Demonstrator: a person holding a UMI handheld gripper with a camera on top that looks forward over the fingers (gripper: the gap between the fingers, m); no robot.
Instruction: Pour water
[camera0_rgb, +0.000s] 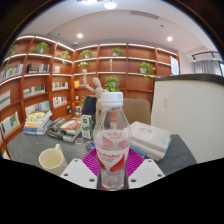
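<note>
I see the claw (112, 172) clamped on a clear water bottle (111, 135), upright above the counter (30, 147); a cup (52, 159) sits beside it.

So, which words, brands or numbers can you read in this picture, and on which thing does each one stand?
No text can be read here.
water bottle, held between the gripper fingers: its label has red and blue marks, too blurred to read.
green carton behind the bottle: print too small to read.
books on the table and shelves: titles too small to read.
cup: no print visible.
</note>
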